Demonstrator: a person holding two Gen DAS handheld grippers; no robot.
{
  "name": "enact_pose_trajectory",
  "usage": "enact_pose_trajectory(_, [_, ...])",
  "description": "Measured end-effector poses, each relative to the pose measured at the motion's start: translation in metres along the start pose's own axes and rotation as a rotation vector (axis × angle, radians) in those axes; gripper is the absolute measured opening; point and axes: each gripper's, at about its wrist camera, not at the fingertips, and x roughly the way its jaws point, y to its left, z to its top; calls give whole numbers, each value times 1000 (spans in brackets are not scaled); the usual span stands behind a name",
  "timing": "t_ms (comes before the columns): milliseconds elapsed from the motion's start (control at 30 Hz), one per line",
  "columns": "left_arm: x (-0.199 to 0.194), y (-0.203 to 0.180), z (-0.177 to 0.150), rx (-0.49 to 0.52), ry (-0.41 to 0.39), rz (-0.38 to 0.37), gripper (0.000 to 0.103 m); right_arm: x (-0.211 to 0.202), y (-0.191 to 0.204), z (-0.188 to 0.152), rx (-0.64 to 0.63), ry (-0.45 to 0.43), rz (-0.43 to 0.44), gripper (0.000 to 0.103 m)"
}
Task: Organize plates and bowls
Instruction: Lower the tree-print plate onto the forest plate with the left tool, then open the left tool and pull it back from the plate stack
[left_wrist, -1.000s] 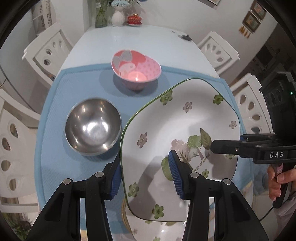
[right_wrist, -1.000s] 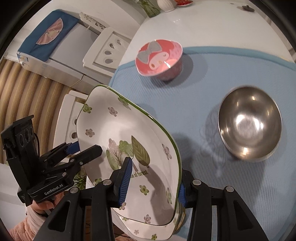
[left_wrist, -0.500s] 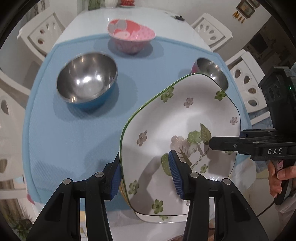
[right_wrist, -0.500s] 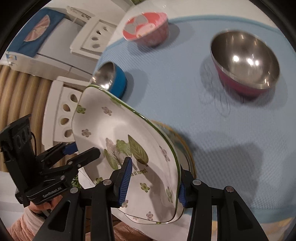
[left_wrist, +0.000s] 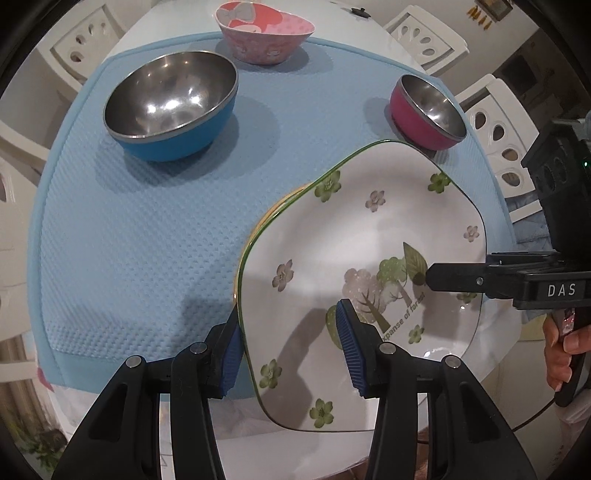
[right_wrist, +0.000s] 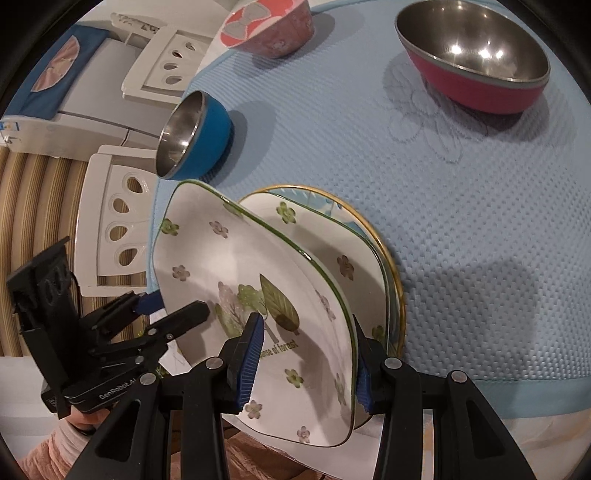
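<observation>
I have both grippers, left gripper (left_wrist: 291, 345) and right gripper (right_wrist: 306, 363), clamped on the floral plate (left_wrist: 369, 266); it has dropped lower over the plate stack (right_wrist: 373, 240) at the blue mat's (left_wrist: 147, 229) near edge, almost ready to set down.

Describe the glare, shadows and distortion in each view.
Left wrist: highlights glint inside the blue bowl; gripper shadow falls on the floral plate; fisheye bends the mat edges. Right wrist: bright spots in the pink-red bowl; dark vignette at the corners.
</observation>
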Motion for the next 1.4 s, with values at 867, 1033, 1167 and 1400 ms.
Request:
enact_pose_trajectory(867, [15, -10, 1, -17, 12, 65, 46, -4, -20, -1, 55, 17, 27, 49])
enact_pose_trajectory(1033, [15, -9, 0, -39, 8, 74, 46, -3, -18, -1, 38, 31, 25, 49])
enact_pose_trajectory(1167, [15, -10, 1, -65, 4, 77, 46, -1, -15, 0, 23, 44, 30, 49])
enact_pose_trajectory(1400, [13, -8, -1, -106, -8, 95, 46, 0, -13, 6, 1, 43, 29, 51])
